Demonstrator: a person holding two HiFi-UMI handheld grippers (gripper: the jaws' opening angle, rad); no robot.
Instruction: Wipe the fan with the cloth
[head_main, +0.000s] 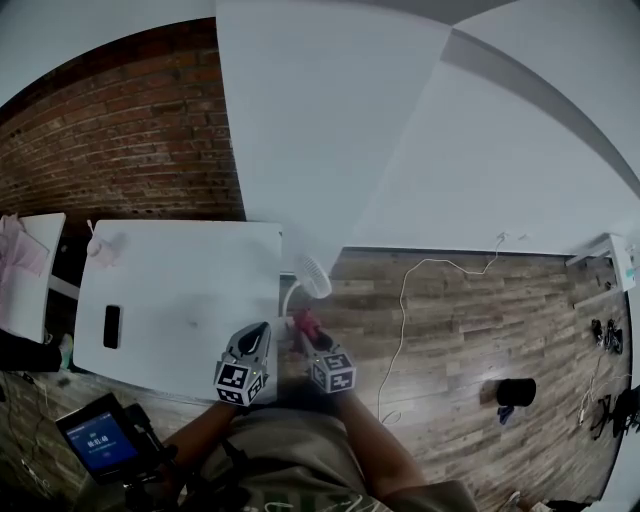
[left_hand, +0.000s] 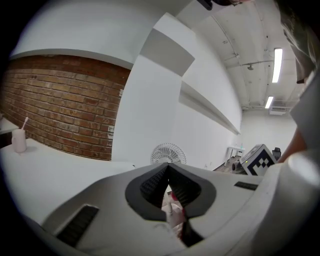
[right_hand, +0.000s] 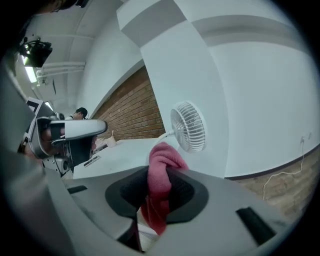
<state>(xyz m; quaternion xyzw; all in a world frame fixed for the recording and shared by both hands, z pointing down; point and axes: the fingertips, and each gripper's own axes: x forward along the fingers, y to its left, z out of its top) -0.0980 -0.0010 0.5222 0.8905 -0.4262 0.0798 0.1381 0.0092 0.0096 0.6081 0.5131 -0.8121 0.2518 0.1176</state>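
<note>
At the right edge of the white table (head_main: 180, 300) the fan (right_hand: 189, 126) stands upright on a curved neck. It lies just ahead of and above the right gripper (right_hand: 160, 182), the nearer one, which grasps the pink cloth (right_hand: 162, 157). The left gripper (left_hand: 167, 175) is clenched shut. No writing is legible.

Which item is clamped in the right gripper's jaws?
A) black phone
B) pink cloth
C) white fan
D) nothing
B: the right gripper view shows the pink cloth pinched between the pads of the right gripper, while the white fan stands apart ahead of it, untouched.
</note>
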